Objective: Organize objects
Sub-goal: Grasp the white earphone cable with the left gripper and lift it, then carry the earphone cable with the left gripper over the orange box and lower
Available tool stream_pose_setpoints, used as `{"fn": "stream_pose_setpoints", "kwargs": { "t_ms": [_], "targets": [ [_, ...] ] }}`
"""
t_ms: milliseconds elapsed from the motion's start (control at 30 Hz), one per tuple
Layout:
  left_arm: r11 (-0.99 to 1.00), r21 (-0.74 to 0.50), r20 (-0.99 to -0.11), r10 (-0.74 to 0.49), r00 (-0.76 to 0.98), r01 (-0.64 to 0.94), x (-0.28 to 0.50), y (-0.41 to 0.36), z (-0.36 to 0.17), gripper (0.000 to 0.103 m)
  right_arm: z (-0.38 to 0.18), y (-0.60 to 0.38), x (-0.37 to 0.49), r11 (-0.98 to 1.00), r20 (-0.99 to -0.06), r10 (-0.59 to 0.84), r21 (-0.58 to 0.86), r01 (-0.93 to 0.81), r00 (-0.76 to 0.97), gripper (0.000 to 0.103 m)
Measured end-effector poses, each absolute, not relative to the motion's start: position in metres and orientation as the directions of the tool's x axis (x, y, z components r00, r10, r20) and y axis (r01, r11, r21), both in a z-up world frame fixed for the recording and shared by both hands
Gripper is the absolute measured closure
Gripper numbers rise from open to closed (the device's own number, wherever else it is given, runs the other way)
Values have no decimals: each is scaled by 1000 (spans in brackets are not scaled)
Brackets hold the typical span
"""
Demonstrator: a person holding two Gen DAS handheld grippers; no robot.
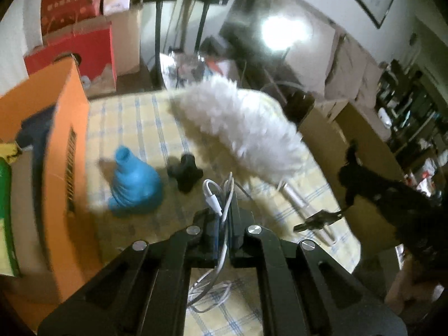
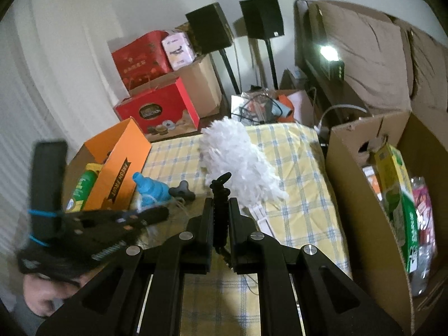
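Observation:
My left gripper (image 1: 224, 207) is shut on a bundled white cable (image 1: 214, 193), lifted off the yellow checked cloth (image 1: 131, 120); loose loops of it hang below the jaws. My right gripper (image 2: 221, 204) is shut on a black coiled cord (image 2: 219, 190) that sticks up past the fingertips. A white fluffy duster (image 1: 238, 131) (image 2: 240, 162) lies across the cloth ahead of both. A blue rubber toy (image 1: 134, 184) (image 2: 151, 187) and a small black knob (image 1: 184, 175) (image 2: 183, 190) sit near the orange box (image 1: 64, 145) (image 2: 120, 162). The left gripper (image 2: 156, 214) shows blurred at the left of the right wrist view.
The open orange box holds a green bottle (image 2: 84, 184) and other items. A large cardboard box (image 2: 361, 145) with packets stands right of the table. Red cartons (image 2: 159, 109), speaker stands (image 2: 261, 19) and clutter crowd the far side. A hand (image 2: 42, 296) grips the left tool.

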State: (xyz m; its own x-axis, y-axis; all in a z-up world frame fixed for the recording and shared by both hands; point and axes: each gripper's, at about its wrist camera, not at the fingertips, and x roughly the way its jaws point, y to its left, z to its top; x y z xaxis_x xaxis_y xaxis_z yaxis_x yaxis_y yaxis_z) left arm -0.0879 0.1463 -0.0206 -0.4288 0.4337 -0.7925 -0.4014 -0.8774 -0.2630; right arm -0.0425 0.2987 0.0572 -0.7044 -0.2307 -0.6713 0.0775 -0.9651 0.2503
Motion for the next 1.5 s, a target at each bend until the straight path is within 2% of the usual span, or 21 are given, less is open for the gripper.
{"fn": "stream_pose_setpoints", "kwargs": {
  "t_ms": [333, 767, 1167, 1500],
  "targets": [
    [-878, -269, -734, 454, -506, -397, -78, 126, 22, 99, 78, 277, -39, -975, -636, -216, 180, 129, -741, 95],
    [-923, -226, -691, 378, -616, -312, -70, 85, 59, 99, 114, 250, -38, -975, -585, -222, 153, 163, -780, 95],
    [-941, -225, -655, 337, -676, -251, -60, 36, 88, 99, 138, 202, -39, -960, -557, -281, 154, 236, -781, 95],
    [-943, -243, -597, 329, -731, -226, -57, -5, 136, 99, 168, 166, -43, -941, -529, -337, 152, 303, -779, 95]
  ]
}}
